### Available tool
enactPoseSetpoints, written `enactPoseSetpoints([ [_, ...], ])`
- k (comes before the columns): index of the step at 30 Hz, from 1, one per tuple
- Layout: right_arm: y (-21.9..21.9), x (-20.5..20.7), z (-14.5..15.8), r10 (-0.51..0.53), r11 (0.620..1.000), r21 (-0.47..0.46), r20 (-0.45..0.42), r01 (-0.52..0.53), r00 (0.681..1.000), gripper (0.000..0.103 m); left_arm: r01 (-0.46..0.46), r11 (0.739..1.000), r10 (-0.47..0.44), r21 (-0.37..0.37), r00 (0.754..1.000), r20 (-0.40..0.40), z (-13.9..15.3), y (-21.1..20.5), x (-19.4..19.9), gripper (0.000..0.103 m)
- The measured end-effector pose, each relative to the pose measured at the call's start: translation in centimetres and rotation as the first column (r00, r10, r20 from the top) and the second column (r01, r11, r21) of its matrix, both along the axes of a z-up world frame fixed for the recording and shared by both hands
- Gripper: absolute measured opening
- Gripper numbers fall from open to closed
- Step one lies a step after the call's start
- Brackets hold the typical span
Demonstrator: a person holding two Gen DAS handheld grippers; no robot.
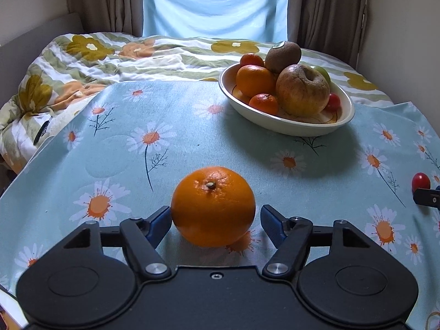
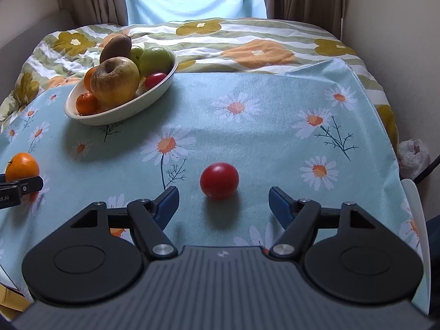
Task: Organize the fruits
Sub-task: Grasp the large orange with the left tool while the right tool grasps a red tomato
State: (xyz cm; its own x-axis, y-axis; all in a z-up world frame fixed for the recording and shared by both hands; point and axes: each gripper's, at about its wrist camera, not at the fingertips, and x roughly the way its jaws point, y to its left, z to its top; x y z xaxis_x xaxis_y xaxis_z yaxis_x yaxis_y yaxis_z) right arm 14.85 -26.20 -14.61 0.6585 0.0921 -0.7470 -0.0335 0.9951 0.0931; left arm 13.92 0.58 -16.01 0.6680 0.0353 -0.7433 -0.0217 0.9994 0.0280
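A large orange (image 1: pixel 213 206) sits on the daisy tablecloth between the blue pads of my left gripper (image 1: pixel 214 211). The left pad is at its skin and a thin gap shows at the right pad, so the gripper is open. A small red tomato (image 2: pixel 219 180) lies just ahead of my right gripper (image 2: pixel 223 192), whose jaws stand wide open on either side of it without touching. The white oval bowl (image 1: pixel 288 129) holds a wrinkled apple (image 1: pixel 302 90), a kiwi (image 1: pixel 283 55), oranges and a tomato. In the right wrist view the bowl (image 2: pixel 115 118) is at the far left.
The table, under its blue tablecloth (image 2: pixel 261 126), butts against a bed with a flowered quilt (image 1: pixel 96 57); curtains (image 1: pixel 107 2) and a window lie beyond. A white plastic bag (image 2: pixel 414 159) lies off the table's right edge. A wall (image 1: pixel 398 41) stands close on the right.
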Motion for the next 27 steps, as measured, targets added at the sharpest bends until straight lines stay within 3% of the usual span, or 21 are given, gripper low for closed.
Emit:
enactPoseSetpoints([
  [2,0.1,0.1,0.0,0.001,1.000,0.002,-0.003,-0.001,1.000,0.084,-0.002,1.000,0.002,0.012,1.000,-0.009,-0.1,0.0,0.2,0.066],
  [8,0.5,0.4,-0.2,0.001,1.000,-0.009,-0.003,-0.001,1.000,0.082,0.005,1.000,-0.005,-0.007,1.000,-0.001,-0.1,0.4,-0.1,0.065],
  [11,0.7,0.9,-0.5,0.001,1.000,-0.012,-0.011,-0.001,1.000,0.073,0.005,1.000,-0.005,-0.008,1.000,0.002,-0.1,0.5,-0.3,0.065],
  [22,1.4,1.8,-0.5,-0.012,0.999,-0.032,-0.005,0.011,1.000,0.065,-0.002,1.000,0.002,-0.011,1.000,-0.001,0.0,1.0,-0.8,0.065],
  [26,1.7,1.9,-0.5,-0.015,0.999,-0.046,-0.001,0.015,1.000,0.046,-0.010,1.000,0.010,-0.008,1.000,0.004,0.1,1.2,-1.1,0.065],
  [27,1.7,1.9,-0.5,-0.017,0.999,-0.042,-0.002,0.016,1.000,0.046,-0.010,1.000,0.010,-0.007,1.000,0.008,0.2,1.3,-1.2,0.064],
])
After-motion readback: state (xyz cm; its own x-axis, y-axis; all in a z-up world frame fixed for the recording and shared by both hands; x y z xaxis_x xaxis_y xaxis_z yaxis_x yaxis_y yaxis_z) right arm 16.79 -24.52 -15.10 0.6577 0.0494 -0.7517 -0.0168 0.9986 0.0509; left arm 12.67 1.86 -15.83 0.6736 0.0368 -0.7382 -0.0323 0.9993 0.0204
